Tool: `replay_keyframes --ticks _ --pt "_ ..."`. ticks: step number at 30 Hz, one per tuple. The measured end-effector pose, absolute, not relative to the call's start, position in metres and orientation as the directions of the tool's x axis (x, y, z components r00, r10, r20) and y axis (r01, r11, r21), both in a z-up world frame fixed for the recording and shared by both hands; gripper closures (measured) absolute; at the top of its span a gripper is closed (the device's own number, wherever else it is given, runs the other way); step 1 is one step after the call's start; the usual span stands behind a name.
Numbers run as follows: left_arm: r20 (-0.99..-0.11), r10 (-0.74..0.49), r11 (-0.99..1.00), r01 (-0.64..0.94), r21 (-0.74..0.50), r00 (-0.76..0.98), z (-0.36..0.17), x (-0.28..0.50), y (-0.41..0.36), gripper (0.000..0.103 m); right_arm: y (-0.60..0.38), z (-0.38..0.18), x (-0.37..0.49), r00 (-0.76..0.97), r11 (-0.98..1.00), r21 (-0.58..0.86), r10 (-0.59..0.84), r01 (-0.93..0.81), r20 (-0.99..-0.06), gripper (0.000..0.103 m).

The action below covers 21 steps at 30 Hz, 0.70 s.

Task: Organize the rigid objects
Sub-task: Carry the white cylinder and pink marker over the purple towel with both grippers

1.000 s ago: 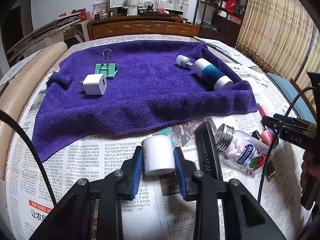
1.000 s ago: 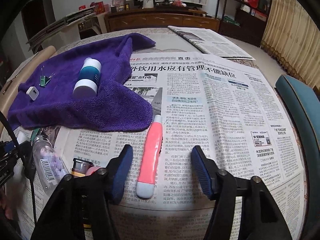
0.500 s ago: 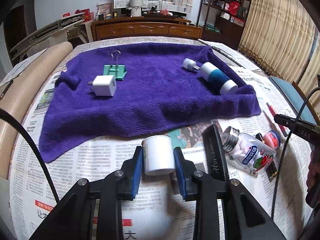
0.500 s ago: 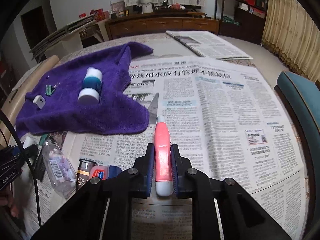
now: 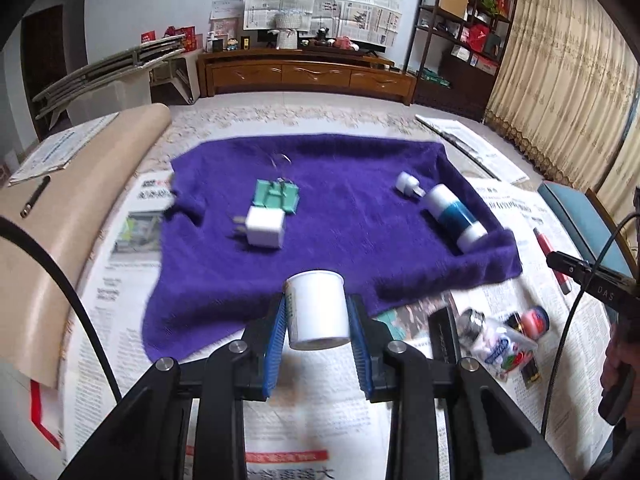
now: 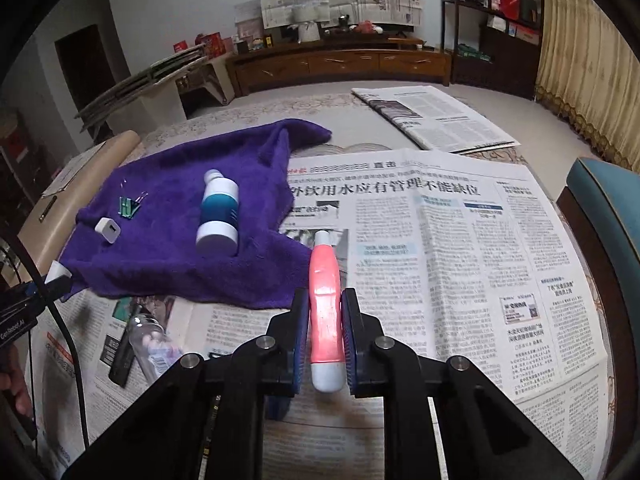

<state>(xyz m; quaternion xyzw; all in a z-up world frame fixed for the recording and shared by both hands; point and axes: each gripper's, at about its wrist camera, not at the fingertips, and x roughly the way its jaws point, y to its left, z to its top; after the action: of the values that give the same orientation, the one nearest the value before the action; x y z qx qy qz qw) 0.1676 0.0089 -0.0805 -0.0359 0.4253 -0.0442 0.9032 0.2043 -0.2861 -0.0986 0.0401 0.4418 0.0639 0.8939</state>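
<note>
The white jar (image 5: pixel 316 310) is held between the blue pads of the left gripper (image 5: pixel 318 336), which are closed on its sides. A second ago it stood over the newspaper (image 5: pixel 120 280) in front of the purple towel (image 5: pixel 340 216); now it is lifted, and in the left wrist view it lies over the near edge of the towel. The pink tube (image 6: pixel 326 300) has changed more: a second ago it lay on the newspaper (image 6: pixel 460 260) between wide open jaws, and the right gripper (image 6: pixel 325 344) has just been closing on it. Now its pads press the tube on both sides, and the tube is raised from the paper, near the right corner of the towel (image 6: pixel 180 256). Both grippers point downward at a slope toward the table. On the towel lie a white charger (image 5: pixel 265 232), a green binder clip (image 5: pixel 276 197) and a blue and white bottle (image 5: pixel 454 218). The person's hand (image 5: pixel 622 356) shows at the right edge of the left view.
</note>
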Motion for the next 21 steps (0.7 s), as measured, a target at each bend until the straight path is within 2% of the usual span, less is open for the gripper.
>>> replay_keyframes --ticks 12,21 --pt "-0.792 -0.087 0.996 0.030 -0.087 0.604 -0.089 0.216 0.041 0.074 -0.210 -0.077 0.256 0.581 0.960 0.176 0.271 -0.216 -0.767 0.087" --pt "-0.833 -0.097 0.995 0.045 -0.087 0.544 -0.114 0.241 0.045 0.074 -0.141 -0.092 0.294 0.494 0.928 0.135 0.304 -0.348 -0.814 0.087"
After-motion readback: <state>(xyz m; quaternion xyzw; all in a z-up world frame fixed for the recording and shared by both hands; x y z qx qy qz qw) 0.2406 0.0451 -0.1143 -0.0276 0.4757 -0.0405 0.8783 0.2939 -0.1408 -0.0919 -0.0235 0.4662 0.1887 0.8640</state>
